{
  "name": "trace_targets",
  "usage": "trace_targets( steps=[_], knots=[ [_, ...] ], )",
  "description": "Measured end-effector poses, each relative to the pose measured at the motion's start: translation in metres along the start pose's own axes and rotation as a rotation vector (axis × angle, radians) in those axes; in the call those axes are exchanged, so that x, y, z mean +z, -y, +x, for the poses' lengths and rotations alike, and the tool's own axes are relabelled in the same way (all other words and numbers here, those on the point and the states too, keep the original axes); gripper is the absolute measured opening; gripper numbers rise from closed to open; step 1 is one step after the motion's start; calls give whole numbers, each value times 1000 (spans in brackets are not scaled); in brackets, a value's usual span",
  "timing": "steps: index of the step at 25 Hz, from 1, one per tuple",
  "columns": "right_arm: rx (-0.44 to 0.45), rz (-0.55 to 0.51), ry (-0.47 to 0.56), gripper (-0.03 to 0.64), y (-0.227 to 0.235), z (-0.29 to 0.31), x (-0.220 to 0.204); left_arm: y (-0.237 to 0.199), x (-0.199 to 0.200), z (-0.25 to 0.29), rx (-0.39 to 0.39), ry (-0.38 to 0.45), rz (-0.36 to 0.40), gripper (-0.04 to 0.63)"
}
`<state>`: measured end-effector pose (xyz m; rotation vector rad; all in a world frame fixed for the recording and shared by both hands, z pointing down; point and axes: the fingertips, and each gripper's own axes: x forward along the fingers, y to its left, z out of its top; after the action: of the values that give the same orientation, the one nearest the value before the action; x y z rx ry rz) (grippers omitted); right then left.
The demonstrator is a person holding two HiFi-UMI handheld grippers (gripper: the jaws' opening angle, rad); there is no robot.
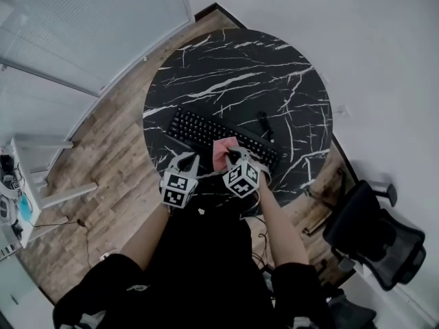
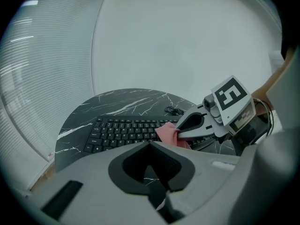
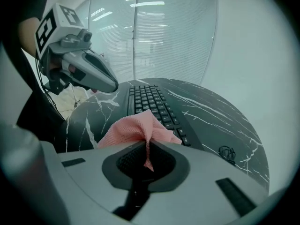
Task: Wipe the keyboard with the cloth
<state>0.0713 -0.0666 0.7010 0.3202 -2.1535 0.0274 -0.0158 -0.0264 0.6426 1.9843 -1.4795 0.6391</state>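
Right gripper (image 1: 234, 155) pinches the pink cloth (image 3: 140, 128) over the keyboard (image 1: 202, 130); left gripper (image 1: 188, 159), clenched empty, at the cloth's nine o'clock; some keys hidden beneath.

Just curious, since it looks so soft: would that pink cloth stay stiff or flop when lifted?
Probably floppy: the pink cloth drapes in folds from the right gripper pinching it. Likely light, since a small pinch holds it. Its ribbed weave should grip the keyboard rather than slide.
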Motion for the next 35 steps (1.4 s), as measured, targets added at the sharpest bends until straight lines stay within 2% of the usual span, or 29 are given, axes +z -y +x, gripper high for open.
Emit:
trace_targets(
  steps=[9, 16, 20, 24, 28, 31, 35],
  knots=[
    [74, -7, 34, 0, -34, 9, 12, -4, -9, -4, 27, -2, -30, -2],
    [73, 44, 63, 0, -30, 6, 18, -8, -5, -4, 30, 7, -32, -2],
    [34, 77, 106, 0, -9, -8, 24, -9, 3, 0, 17, 16, -29, -2],
    [-51, 59, 126, 0, 30, -30, 35, -14, 17, 7, 3, 29, -24, -2],
    [-123, 92, 142, 0, 69, -46, 41, -18, 31, 15, -22, 50, -20, -2],
    [-147, 99, 112, 0, 87, -49, 46, -25, 40, 21, -35, 61, -24, -2],
    [-134, 105, 51, 0, 95, -34, 52, -32, 48, 25, -57, 69, -19, -2]
  ],
)
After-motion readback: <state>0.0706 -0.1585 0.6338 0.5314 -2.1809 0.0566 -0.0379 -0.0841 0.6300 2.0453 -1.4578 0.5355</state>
